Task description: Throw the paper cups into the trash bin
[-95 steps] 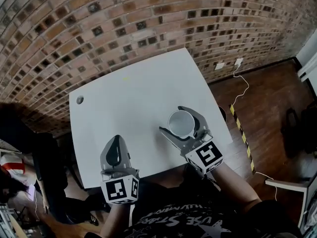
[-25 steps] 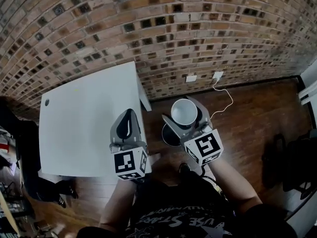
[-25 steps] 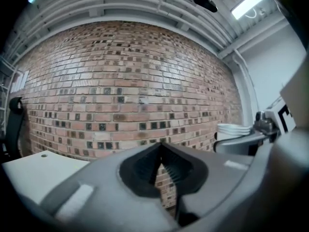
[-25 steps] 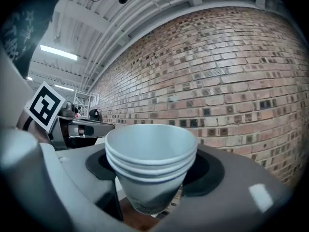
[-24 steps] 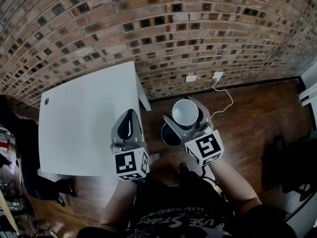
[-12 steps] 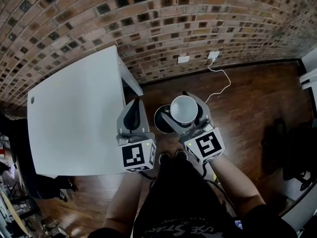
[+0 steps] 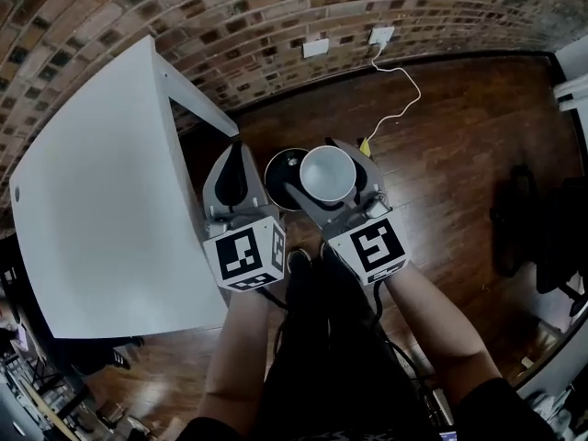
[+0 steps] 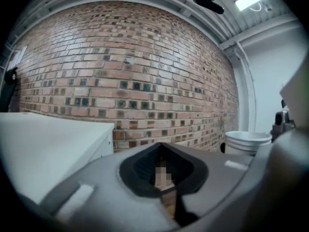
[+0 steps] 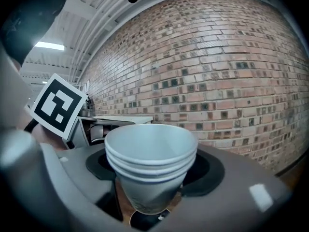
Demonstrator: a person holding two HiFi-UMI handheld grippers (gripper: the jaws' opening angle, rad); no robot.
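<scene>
**Position check before release**

Your right gripper [image 7: 323,171] has its jaws set wide and pressed against the sides of a nested stack of paper cups [image 9: 150,161]. The stack sits between the jaws, upright and mouth up, with its long axis vertical.

Locate the trash bin [image 7: 280,171] on the floor.
- In the head view, the stack covers the bin's right rim. Most of the dark opening shows to the left of the stack, toward your left gripper [image 7: 236,152].
- In the right gripper view, a dark round part of the bin shows directly under the base of the stack.
- Judge the stack to be above the bin, but over its right side rather than its middle.

Your left gripper hangs just left of the bin, with its jaws together and nothing between them. The drop belongs to the right gripper, which carries the stack.

Before release, a small shift of the right gripper toward the bin's middle probably gives the safer drop. Keep the stack's axis vertical so that it falls base first. The white table [image 7: 92,209] stands to the left of the bin, off the drop path.
</scene>
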